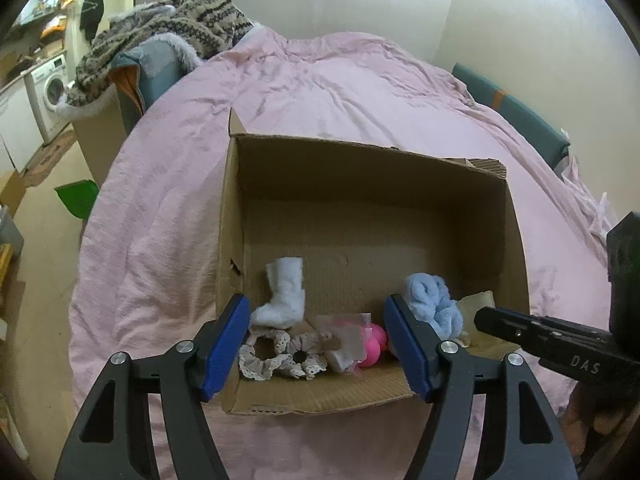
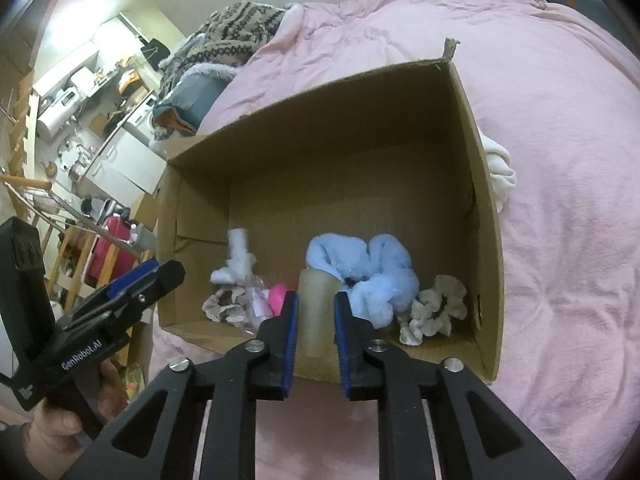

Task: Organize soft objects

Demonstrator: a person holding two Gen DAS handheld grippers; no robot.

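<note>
Cardboard forms the open box (image 1: 372, 184) that sits on the pink duvet (image 1: 160, 184), and nearly everything soft is gathered along its near wall. A fluffy light-blue scrunchie (image 2: 372, 276) lies near the middle of the floor, with a cream lace scrunchie (image 2: 434, 312) just beside it toward the right-hand corner. On the other side lie a white fuzzy sock-shaped piece (image 1: 282, 296), two beige lace-edged scrunchies (image 1: 276, 354) side by side, a small clear packet (image 1: 344, 340) and a bright pink ball (image 1: 374, 346) partly under that packet.

A pale, translucent beige block (image 2: 318, 312) stands upright at the box's near edge between the blue pads of the right gripper (image 2: 316, 320); its jaws are narrowed onto the block, with the pads against or very close to both sides. The left gripper (image 1: 316, 344) hovers over the near-left part of the box with its jaws spread wide and nothing between them.

Outside the box, against its right wall, a white cloth bundle (image 2: 498, 172) rests on the duvet. Beyond the duvet, a patterned knit blanket (image 1: 168, 28) is heaped on a blue cushion (image 1: 160, 72). A washing machine (image 1: 50, 88) stands farther off in the room at the left.
</note>
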